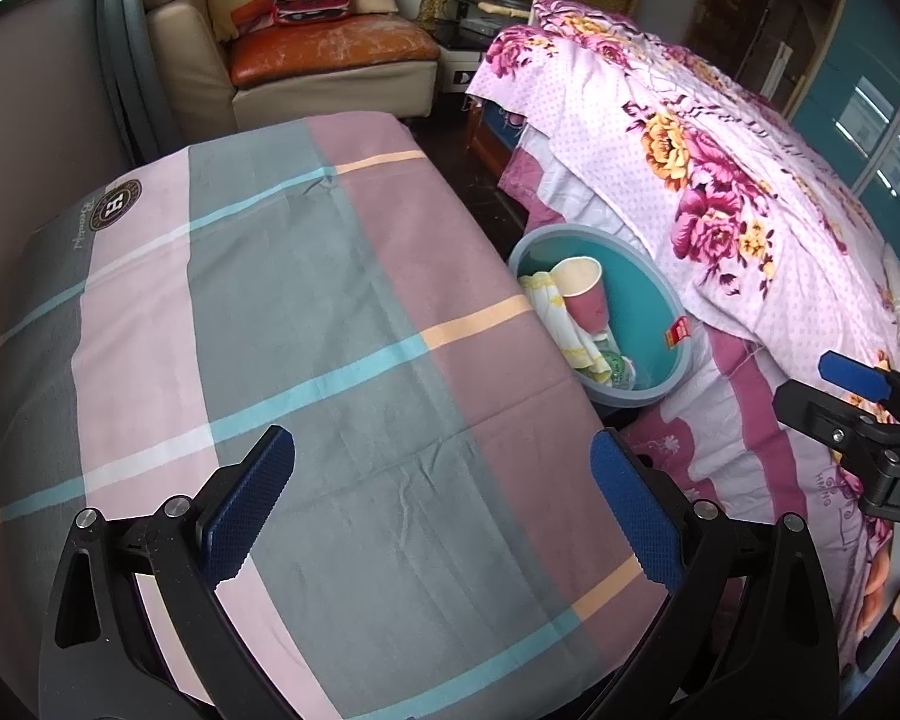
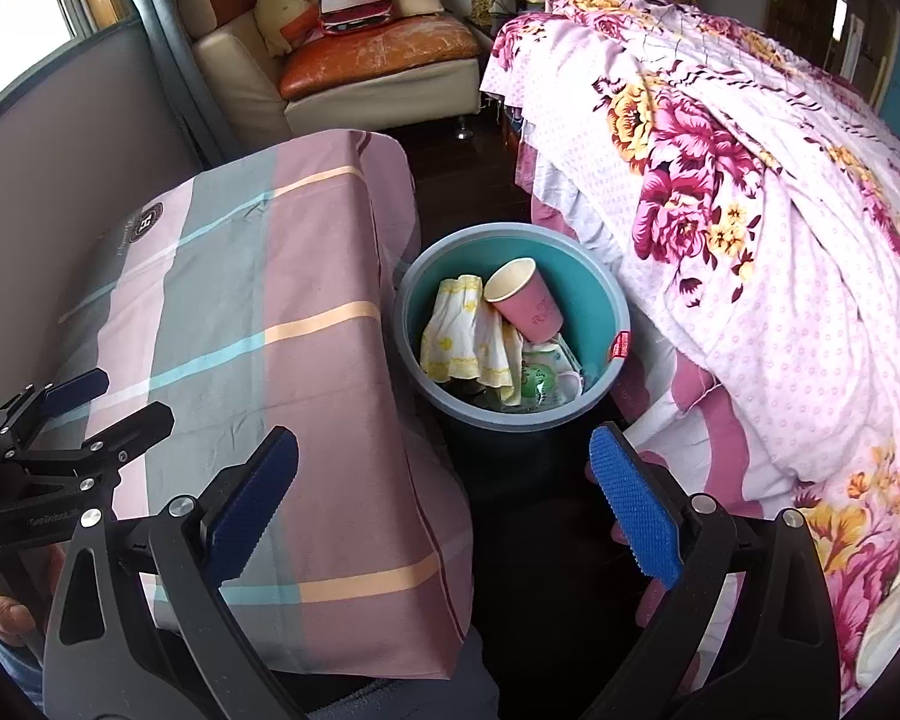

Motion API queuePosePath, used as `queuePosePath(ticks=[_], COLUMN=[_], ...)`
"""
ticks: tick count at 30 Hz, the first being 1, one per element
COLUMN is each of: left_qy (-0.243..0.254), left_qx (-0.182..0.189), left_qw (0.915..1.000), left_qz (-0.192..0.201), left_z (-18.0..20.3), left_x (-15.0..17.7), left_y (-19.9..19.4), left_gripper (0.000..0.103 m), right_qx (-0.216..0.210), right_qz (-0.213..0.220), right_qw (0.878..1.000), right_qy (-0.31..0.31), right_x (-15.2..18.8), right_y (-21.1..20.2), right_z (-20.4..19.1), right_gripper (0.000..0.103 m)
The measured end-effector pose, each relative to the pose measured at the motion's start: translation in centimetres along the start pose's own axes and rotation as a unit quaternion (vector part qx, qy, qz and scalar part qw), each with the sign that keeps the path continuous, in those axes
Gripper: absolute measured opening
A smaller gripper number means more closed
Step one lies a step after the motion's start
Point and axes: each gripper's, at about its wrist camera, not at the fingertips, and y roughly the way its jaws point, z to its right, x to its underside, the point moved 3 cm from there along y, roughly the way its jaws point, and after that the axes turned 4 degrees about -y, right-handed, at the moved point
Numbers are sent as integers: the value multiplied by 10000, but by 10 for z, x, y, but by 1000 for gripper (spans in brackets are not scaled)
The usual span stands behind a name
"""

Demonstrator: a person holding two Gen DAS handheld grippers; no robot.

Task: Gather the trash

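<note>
A teal bin [image 2: 594,306] [image 1: 660,312] stands on the dark floor between a cloth-covered table and a bed. Inside lie a pink paper cup [image 2: 525,300] [image 1: 585,294], a white-and-yellow cloth [image 2: 468,336] [image 1: 555,312] and some green-printed wrappers [image 2: 543,381]. My left gripper [image 1: 444,504] hovers open over the checked tablecloth [image 1: 306,324] with nothing between its fingers. Nearer than the bin, above the floor gap, my right gripper [image 2: 444,504] is open and holds nothing. Each gripper shows at the edge of the other's view: the right gripper [image 1: 858,396] and the left gripper [image 2: 90,408].
The table under the checked cloth [image 2: 294,324] fills the left. A bed with a floral pink quilt [image 2: 750,228] fills the right. A sofa [image 2: 354,60] with cushions and a bottle-shaped pillow stands at the back. The floor strip between table and bed is narrow.
</note>
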Motion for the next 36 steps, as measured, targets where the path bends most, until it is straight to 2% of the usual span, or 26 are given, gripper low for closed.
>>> queuePosePath(ticks=[6,10,19,36], left_qy=[-47,-103,-4,-67], left_qx=[3,129,-70,-172], left_qw=[10000,9998,9998,9998], left_qz=[1,104,185,87], left_z=[-1,-2,1,-7], left_x=[1,4,7,7], left_y=[4,6,13,31], left_gripper=[99,99,99,99], right_qx=[7,34,32,-9], right_qz=[-24,-8,-72,-303], right_qw=[10000,10000,9998,9991], right_qy=[52,89,166,301], right_x=[1,1,0,-3], right_y=[3,5,13,40], right_z=[-1,0,5,9], right_gripper=[94,94,94,94])
